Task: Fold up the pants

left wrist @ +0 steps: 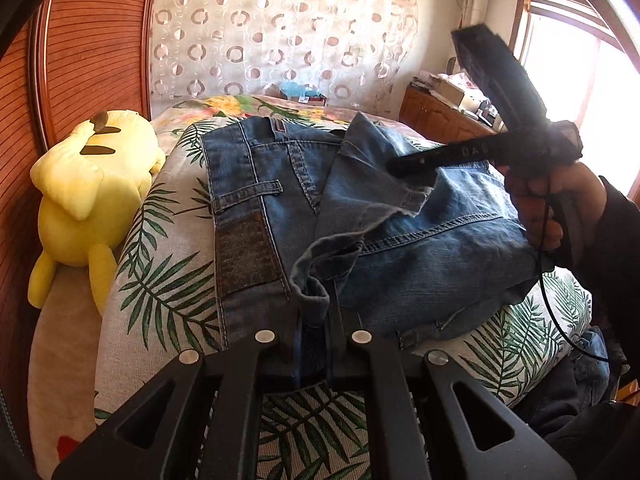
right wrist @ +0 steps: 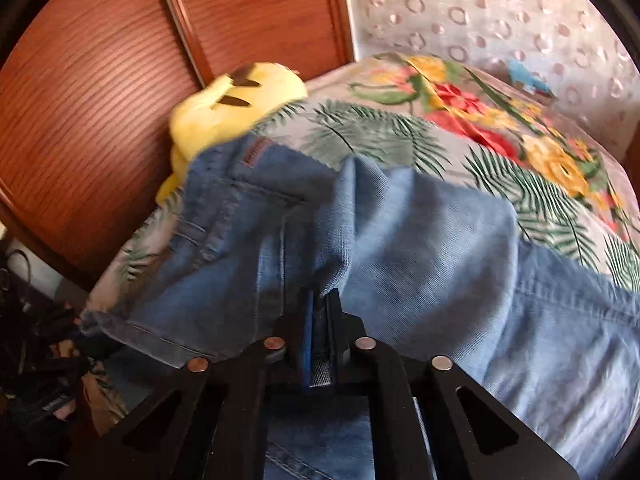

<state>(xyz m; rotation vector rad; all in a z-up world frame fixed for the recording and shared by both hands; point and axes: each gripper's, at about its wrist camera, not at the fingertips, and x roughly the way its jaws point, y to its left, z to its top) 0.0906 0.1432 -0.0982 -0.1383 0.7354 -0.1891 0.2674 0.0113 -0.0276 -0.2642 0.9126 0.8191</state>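
Blue jeans lie on the leaf-print bedspread, waistband to the left, with the leg ends folded over the seat. My left gripper is shut on a bunched hem of the near leg end. In the left wrist view my right gripper comes in from the right, held by a hand, and pinches the far leg end's frayed edge. The right wrist view is blurred. It shows that gripper shut on a ridge of denim, with the jeans spread out beyond it.
A yellow plush toy lies at the bed's left edge against a wooden panel. A wooden cabinet with clutter stands at the back right beside a bright window. A circle-patterned curtain hangs behind the bed.
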